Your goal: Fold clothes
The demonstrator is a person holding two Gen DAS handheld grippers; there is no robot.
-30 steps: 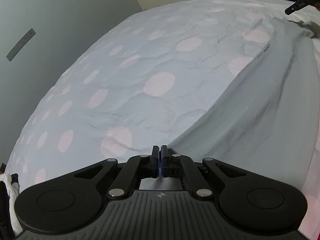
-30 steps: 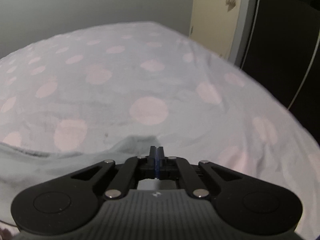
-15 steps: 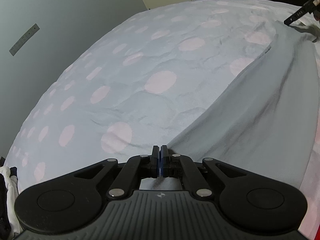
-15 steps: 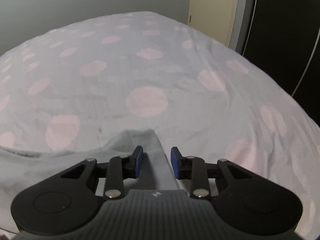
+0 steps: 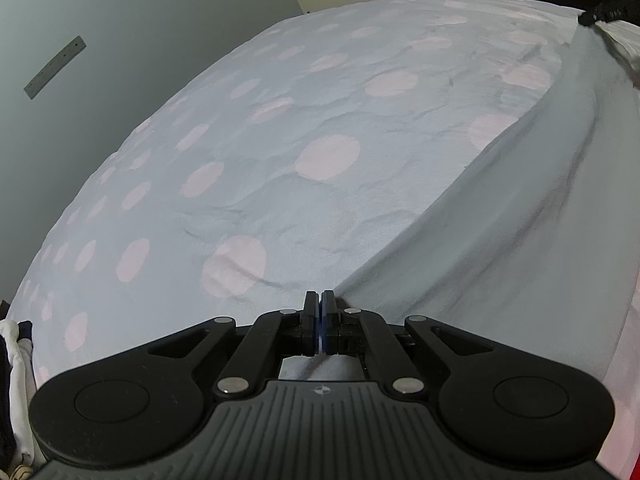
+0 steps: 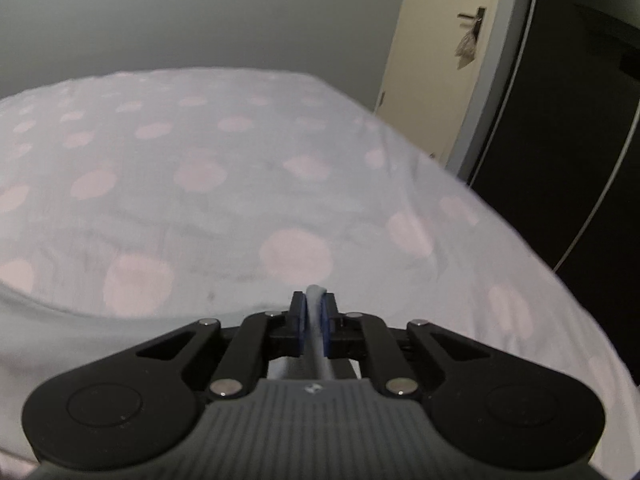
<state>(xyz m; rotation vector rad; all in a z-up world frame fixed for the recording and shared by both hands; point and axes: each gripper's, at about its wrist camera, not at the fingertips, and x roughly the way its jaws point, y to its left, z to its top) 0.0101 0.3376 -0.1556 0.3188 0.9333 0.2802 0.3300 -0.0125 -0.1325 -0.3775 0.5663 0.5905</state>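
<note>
A plain grey garment lies stretched across the polka-dot bed sheet, running from my left gripper to the far right. My left gripper is shut on its near corner. The tip of my right gripper shows at the garment's far end. In the right wrist view my right gripper is shut on a fold of the grey garment, lifted above the sheet.
A pile of white and dark clothes sits at the bed's left edge. A grey wall, a cream door and a dark wardrobe stand beyond the bed.
My right gripper opened over the garment's corner, then shut on it and lifted. My left gripper stayed shut on its corner and moved slightly.
</note>
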